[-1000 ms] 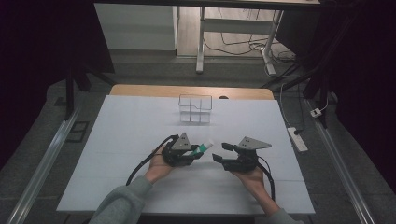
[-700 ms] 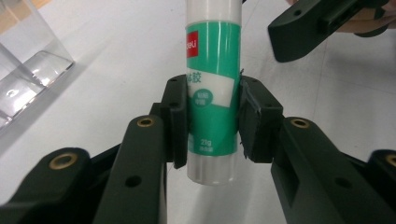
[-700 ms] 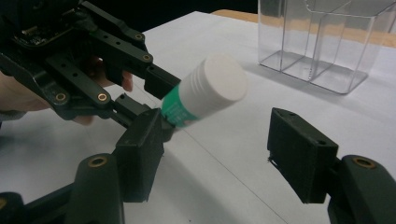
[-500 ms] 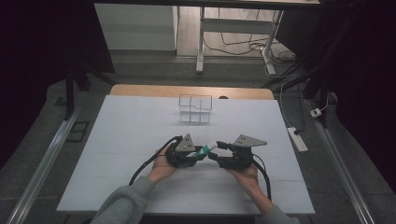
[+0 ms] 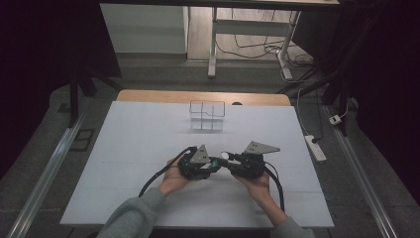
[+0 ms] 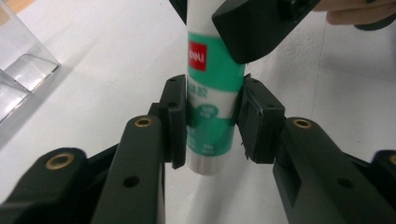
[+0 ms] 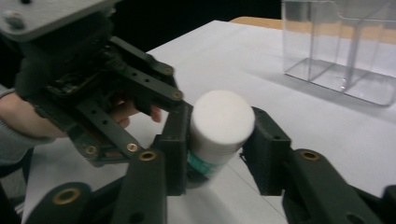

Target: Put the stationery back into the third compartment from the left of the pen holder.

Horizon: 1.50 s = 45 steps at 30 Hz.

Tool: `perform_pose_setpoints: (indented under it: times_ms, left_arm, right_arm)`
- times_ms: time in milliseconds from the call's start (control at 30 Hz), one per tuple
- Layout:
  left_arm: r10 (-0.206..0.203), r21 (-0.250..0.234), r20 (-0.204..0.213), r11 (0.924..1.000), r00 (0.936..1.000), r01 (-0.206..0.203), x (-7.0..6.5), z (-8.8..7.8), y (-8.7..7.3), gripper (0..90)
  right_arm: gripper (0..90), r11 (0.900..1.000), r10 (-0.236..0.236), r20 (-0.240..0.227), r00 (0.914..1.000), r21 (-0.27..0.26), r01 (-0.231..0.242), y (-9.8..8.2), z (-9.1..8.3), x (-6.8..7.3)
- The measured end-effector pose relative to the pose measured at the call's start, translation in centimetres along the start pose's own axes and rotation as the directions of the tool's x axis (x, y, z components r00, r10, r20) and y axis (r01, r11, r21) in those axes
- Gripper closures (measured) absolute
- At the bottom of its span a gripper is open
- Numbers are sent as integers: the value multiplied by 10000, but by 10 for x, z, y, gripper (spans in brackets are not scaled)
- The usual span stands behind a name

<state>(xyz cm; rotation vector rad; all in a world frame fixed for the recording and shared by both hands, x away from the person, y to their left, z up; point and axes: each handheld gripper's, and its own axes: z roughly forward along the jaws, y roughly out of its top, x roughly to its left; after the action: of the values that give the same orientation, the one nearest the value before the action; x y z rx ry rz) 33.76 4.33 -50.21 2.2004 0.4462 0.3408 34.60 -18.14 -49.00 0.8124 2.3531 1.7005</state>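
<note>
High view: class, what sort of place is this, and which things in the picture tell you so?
Probably a lab or workshop set up for recording: a white-covered table in a dim room, metal desk frames with loose cables on the floor behind, and a power strip beside the table.

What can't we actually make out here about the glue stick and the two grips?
- Glue stick: its top end is cut off by the frame edge and hidden behind the right gripper in the left gripper view.
- Small label print: too blurred to read.
- Right gripper view: white cap hides the body; right-hand pad contact unclear.
- High view: stick too small; clear organizer contents indistinct.
</note>
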Motion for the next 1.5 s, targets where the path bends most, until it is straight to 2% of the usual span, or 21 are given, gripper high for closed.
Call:
perform_pose_setpoints:
  times_ms: [133, 300, 433, 667, 833, 1133, 1233, 1400, 1500]
  left_arm:
    - [-199, -46, -208, 9998, 9996, 198, 4, -6, 0, 519]
    - [-716, 104, -324, 9974, 9969, 720, 11, -19, -6, 415]
    - [-1087, 161, -448, 9939, 9931, 1095, 15, -33, -16, 392]
    - [-1354, 299, -922, 9899, 9865, 1387, 16, -62, -37, 359]
    - [-1669, 105, -1425, 9854, 9756, 1701, 13, -80, -53, 353]
    - [-2176, 214, -1687, 9743, 9613, 2243, 11, -107, -84, 340]
    - [-2276, 279, -1778, 9713, 9574, 2361, 11, -114, -94, 334]
    - [-2575, 203, -1900, 9638, 9474, 2660, 10, -124, -107, 319]
    - [-2623, 227, -1983, 9620, 9444, 2719, 8, -130, -115, 318]
  right_arm:
    - [636, 9996, -252, 139, 9996, -104, 253, 1, -1, 2]
    - [637, 9989, -320, 432, 9986, -315, 333, 4, -8, -1]
    - [637, 9983, -327, 650, 9973, -454, 357, 6, -13, -4]
    - [636, 9967, -404, 902, 9951, -664, 465, 12, -20, -8]
    - [636, 9964, -340, 1020, 9942, -735, 416, 15, -22, -12]
    - [636, 9947, -478, 1220, 9914, -849, 584, 24, -24, -18]
    - [636, 9948, -449, 1324, 9902, -846, 564, 27, -24, -21]
    - [636, 9941, -452, 1514, 9874, -906, 594, 35, -22, -28]
    - [636, 9943, -413, 1610, 9861, -909, 565, 41, -19, -33]
